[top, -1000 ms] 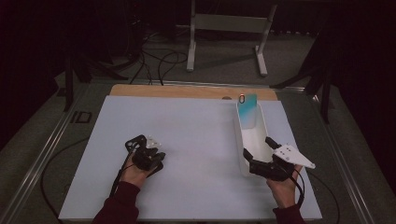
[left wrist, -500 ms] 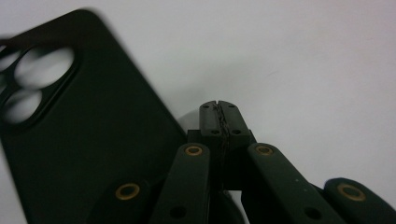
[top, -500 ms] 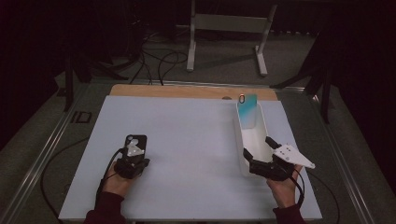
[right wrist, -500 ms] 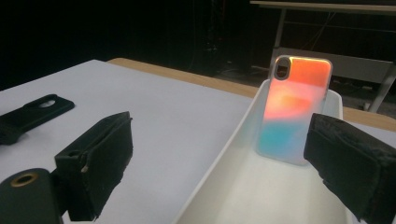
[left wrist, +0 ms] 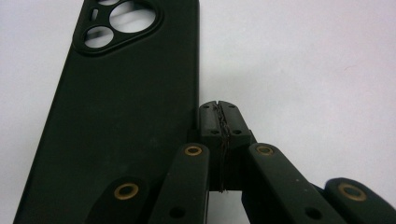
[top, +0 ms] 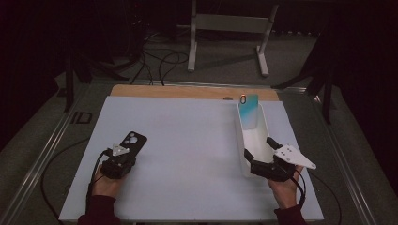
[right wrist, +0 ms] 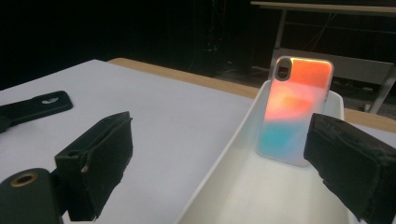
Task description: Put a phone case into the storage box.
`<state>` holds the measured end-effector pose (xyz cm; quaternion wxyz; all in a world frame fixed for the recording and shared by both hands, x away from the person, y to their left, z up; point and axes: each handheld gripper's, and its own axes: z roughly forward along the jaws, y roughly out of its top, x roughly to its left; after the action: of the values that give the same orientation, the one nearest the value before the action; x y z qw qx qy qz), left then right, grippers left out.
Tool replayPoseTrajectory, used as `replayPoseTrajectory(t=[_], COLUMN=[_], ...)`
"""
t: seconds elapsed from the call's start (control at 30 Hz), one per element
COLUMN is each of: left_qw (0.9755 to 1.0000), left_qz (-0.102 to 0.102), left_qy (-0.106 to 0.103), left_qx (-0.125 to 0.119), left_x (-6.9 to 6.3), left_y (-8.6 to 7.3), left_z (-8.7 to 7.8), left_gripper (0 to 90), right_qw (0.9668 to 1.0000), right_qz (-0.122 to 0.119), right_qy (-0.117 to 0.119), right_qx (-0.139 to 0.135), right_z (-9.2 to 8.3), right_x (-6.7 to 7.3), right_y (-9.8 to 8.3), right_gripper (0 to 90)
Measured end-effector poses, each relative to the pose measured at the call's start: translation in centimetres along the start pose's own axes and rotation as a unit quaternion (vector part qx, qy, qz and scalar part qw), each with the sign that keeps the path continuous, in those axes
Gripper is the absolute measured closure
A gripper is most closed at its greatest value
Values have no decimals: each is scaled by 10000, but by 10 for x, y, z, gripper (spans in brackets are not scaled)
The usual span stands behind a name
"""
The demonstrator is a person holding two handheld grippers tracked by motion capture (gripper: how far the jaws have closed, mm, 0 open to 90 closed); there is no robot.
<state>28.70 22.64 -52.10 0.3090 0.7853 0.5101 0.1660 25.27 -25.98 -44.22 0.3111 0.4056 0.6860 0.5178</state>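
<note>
Hands come in from the near edge, one gripper each. The left gripper point(top: 123, 157) sits near the left side of the white table point(top: 187, 140), its jaws pressed together on nothing, their tips just beside the right long edge of a black case point(left wrist: 116, 116). That case lies flat, camera cutout at the far end, its long axis running away from the person and tilted a little to the right. So the case is just to the left of the closed tips, side by side with them rather than in line, and this hand is by far the nearer one to it. My guess is the jaws must part and shift left over the edge before any grip is possible.

Over on the right, the right gripper point(top: 262, 161) has its jaws wide apart, one either side of the near end of a white tray point(top: 241, 140). Farther along, a shiny case point(right wrist: 296, 109) stands upright against the tray's far wall.
</note>
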Motion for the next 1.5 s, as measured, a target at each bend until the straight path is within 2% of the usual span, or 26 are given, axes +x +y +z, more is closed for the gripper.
replayPoseTrajectory(t=[0.1, 0.17, 0.2, 0.23, 0.27, 0.3, 0.33, 0.4, 0.43, 0.47, 0.5, 0.53, 0.57, 0.6, 0.63, 0.67, 0.7, 0.77, 0.87, 0.93, 1.07, 1.17, 1.27, 1.37, 1.5], left_qw=[9993, 9975, 9975, 9954, 9939, 9904, 9904, 9845, 9845, 9827, 9796, 9796, 9768, 9749, 9749, 9739, 9721, 9708, 9712, 9722, 9728, 9727, 9739, 9759, 9789], left_qz=[74, 136, 136, 169, 197, 254, 254, 268, 268, 263, 252, 252, 263, 287, 287, 290, 288, 280, 264, 233, 140, 150, 241, 295, 277], left_qy=[-129, -215, -215, -270, -311, -319, -319, -339, -339, -297, -230, -230, -194, -71, -71, -3, 84, 118, 136, 104, 107, 131, 165, 203, 249], left_qx=[-342, -656, -656, -898, -1040, -1324, -1324, -1699, -1699, -1808, -1983, -1983, -2114, -2206, -2206, -2250, -2325, -2379, -2365, -2326, -2311, -2313, -2250, -2154, -2011], left_x=[-2, -4, -4, -5, -6, -8, -8, -9, -9, -9, -10, -10, -11, -12, -12, -12, -13, -13, -13, -10, -5, -4, -4, -5, -3], left_y=[2, 4, 4, 4, 4, 4, 4, 3, 3, 3, 2, 2, 1, 1, 1, 0, 0, -1, 0, 0, -1, -1, 1, 3, 5], left_z=[-6, -12, -12, -17, -19, -25, -25, -32, -32, -35, -39, -39, -42, -44, -44, -46, -49, -53, -56, -57, -59, -60, -60, -58, -56], left_gripper=[895, 855, 834, 834, 806, 740, 699, 599, 550, 550, 451, 414, 414, 317, 267, 210, 178, 126, 48, 0, 0, 0, 0, 0, 0], right_qw=[10000, 10000, 10000, 10000, 10000, 10000, 10000, 10000, 10000, 10000, 9999, 9999, 9999, 9999, 9999, 9999, 9999, 9998, 9998, 9997, 9995, 9994, 9995, 9996, 9996], right_qz=[3, -6, -6, 0, -15, -36, -36, -84, -97, -97, -112, -112, -109, -130, -130, -163, -162, -171, -184, -196, -230, -256, -229, -228, -197], right_qy=[9, 8, 8, 14, 19, 8, 8, 11, 6, 6, 21, 21, 24, 39, 39, 24, 20, 44, 87, 118, 132, 125, 166, 85, 103], right_qx=[-14, -14, -14, -9, -7, -7, -7, -12, -12, -12, -8, -8, -6, -23, -23, -19, -19, -57, -88, -130, -147, -186, -161, -143, -166], right_z=[0, 0, 0, 0, 0, 0, 0, 0, 0, 0, -1, -1, -1, 0, 0, -1, -1, -2, -2, -3, -3, -4, -3, -4, -6], right_x=[0, -1, -1, -1, 0, 0, 0, 0, 0, 0, 0, 0, 1, 0, 0, -1, -1, 0, 0, 0, 1, 3, 3, 3, 2], right_y=[0, 0, 0, 0, 0, 0, 0, -1, -1, -1, -1, -1, -1, -2, -2, -3, -4, -4, -5, -6, -7, -8, -9, -9, -8], right_gripper=[80, 81, 81, 81, 81, 81, 81, 81, 81, 81, 81, 81, 81, 81, 81, 81, 81, 81, 81, 81, 81, 81, 81, 80, 79])
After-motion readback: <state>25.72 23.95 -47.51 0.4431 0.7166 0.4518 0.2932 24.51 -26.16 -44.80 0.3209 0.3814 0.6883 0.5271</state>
